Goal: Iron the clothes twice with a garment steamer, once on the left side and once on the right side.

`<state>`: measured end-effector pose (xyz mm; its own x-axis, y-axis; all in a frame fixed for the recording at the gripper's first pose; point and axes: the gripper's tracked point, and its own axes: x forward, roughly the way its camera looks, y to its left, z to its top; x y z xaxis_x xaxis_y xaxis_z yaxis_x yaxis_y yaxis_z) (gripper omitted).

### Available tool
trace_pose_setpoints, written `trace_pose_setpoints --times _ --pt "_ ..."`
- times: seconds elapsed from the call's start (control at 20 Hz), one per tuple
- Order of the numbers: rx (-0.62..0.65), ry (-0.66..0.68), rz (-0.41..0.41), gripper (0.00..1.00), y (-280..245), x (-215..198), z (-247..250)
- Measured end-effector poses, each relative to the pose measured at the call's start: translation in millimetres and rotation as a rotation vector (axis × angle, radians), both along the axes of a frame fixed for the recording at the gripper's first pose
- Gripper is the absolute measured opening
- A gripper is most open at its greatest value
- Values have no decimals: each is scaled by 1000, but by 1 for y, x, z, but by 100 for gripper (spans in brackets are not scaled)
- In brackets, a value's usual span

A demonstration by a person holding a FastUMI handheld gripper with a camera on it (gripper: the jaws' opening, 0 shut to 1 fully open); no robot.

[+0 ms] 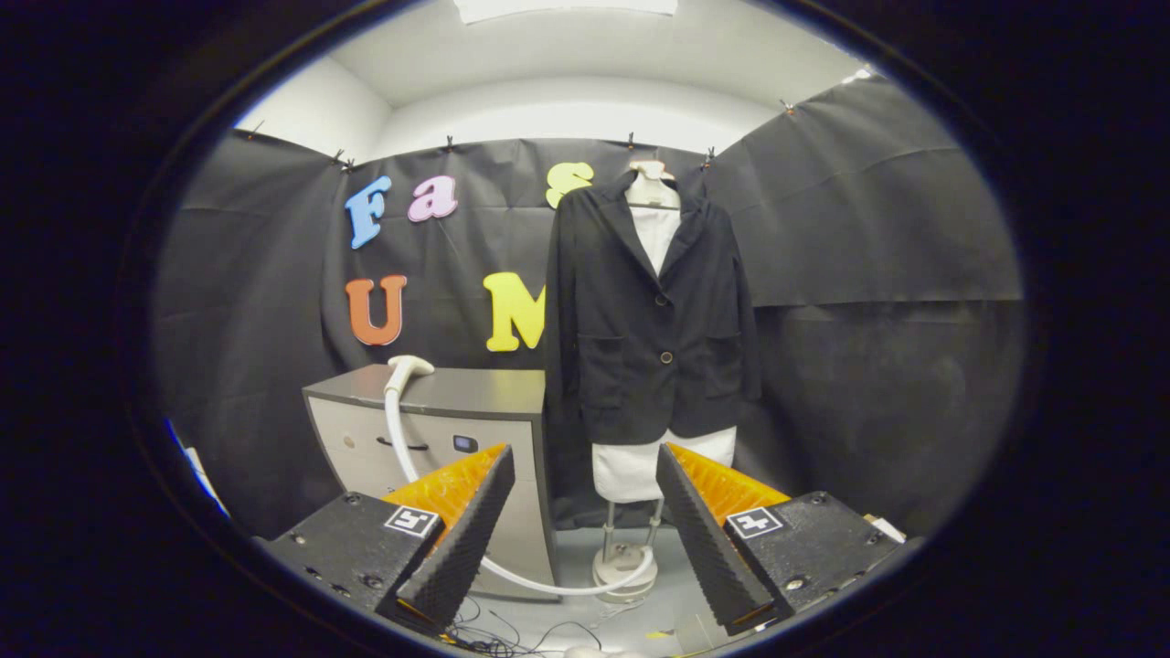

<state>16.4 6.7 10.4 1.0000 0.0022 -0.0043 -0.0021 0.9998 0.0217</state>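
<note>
dark jacket (651,315) hangs buttoned on a white mannequin (651,196) | white steamer (407,370) rests on cabinet (475,393) | both beyond hand-held gripper (585,475), fingers spread, holding nothing

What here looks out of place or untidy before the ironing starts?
Little does. The jacket hangs straight on its mannequin. The steamer lies on the cabinet, hose trailing across the floor. The gripper is open.
</note>
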Motion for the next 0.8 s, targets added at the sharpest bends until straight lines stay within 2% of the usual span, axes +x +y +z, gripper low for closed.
trace_pose_setpoints --times 0.35,0.8 --pt "-9 17 40 99 27 34 19" --pt "-36 57 214 99 114 129 64"
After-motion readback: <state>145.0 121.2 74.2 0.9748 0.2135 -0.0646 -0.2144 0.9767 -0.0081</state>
